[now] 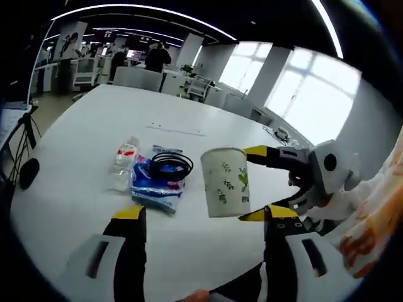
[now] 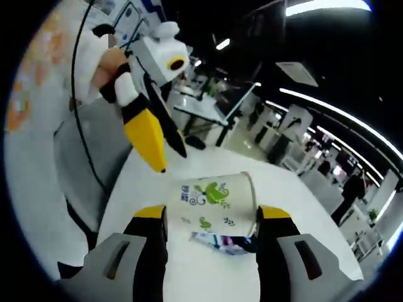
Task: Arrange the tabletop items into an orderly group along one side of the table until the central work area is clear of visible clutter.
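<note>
1. Currently, a paper cup (image 1: pixel 225 182) printed with green leaves is held clear of the table (image 1: pixel 82 145) by the right gripper (image 1: pixel 255 183), whose yellow-tipped jaws are clamped on its sides.
2. From the right gripper view, the cup (image 2: pixel 214 204) is seen lying sideways between that gripper's jaws (image 2: pixel 213 212), mouth toward the right jaw.
3. The left gripper (image 1: pixel 203 213) has its jaws wide apart with nothing between them; it is also seen from the right gripper view (image 2: pixel 157 145), raised above the cup.
4. A bottle (image 1: pixel 123 162) lies on its side toward the middle of the table, with a blue packet (image 1: pixel 154 184) touching it on one side.
5. A coiled black cable (image 1: pixel 170 165) rests on top of the packet.
6. These three are already close together, but their place is judged to be the central area, not along an edge.
7. Some small items (image 1: pixel 280 134) are seen near the far edge; what they are cannot be told.
8. The task is judged to be at an early-to-middle stage: the cup is lifted but not yet set down, and the bottle, packet and cable are left to be moved to one side.
</note>
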{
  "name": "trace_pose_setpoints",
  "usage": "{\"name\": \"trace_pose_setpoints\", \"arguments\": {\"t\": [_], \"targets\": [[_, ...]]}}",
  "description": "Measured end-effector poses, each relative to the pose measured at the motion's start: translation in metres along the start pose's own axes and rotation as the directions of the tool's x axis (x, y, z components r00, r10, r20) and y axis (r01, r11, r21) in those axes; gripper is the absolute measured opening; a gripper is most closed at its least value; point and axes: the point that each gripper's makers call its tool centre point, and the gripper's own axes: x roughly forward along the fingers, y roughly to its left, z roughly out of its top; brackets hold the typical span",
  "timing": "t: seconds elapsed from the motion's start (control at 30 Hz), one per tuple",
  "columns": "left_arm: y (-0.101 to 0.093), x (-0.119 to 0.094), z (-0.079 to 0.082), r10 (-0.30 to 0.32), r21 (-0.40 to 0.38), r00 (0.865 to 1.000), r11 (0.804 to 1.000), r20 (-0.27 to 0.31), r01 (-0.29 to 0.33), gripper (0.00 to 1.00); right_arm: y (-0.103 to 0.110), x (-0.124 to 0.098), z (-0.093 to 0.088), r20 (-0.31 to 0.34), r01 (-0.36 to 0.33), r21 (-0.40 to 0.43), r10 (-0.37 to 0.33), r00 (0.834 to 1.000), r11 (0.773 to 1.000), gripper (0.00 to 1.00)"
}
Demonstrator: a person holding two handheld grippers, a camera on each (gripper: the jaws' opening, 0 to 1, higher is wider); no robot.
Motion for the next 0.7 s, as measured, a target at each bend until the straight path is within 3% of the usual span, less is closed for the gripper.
{"name": "trace_pose_setpoints", "arguments": {"t": [0.13, 0.27, 0.37, 0.5, 0.67, 0.7], "targets": [[-0.005, 0.002, 0.008, -0.006, -0.015, 1.000, 1.000, 0.020, 0.007, 0.73, -0.003, -0.008, 0.016, 0.032, -0.009, -0.039, 0.011, 0.999, 0.999, 0.55], [-0.022, -0.001, 0.016, -0.108, -0.054, 0.993, 0.992, 0.047, 0.110, 0.70, -0.005, -0.015, 0.032, 0.074, -0.013, -0.055, 0.017, 0.997, 0.998, 0.55], [-0.026, -0.009, 0.021, -0.138, -0.065, 0.989, 0.988, 0.062, 0.142, 0.70, -0.003, -0.017, 0.048, 0.126, -0.039, -0.051, 0.046, 0.991, 0.998, 0.55], [-0.033, -0.020, 0.030, -0.197, -0.075, 0.976, 0.976, 0.098, 0.205, 0.54, -0.003, -0.019, 0.063, 0.156, -0.049, -0.082, 0.061, 0.986, 0.995, 0.55], [-0.037, -0.022, 0.031, -0.227, -0.056, 0.969, 0.971, 0.100, 0.233, 0.35, -0.002, -0.018, 0.067, 0.150, -0.044, -0.070, 0.055, 0.987, 0.997, 0.54], [-0.043, -0.022, 0.031, -0.262, -0.064, 0.960, 0.961, 0.101, 0.269, 0.31, -0.002, -0.019, 0.066, 0.140, -0.036, -0.077, 0.046, 0.989, 0.996, 0.54]]}}
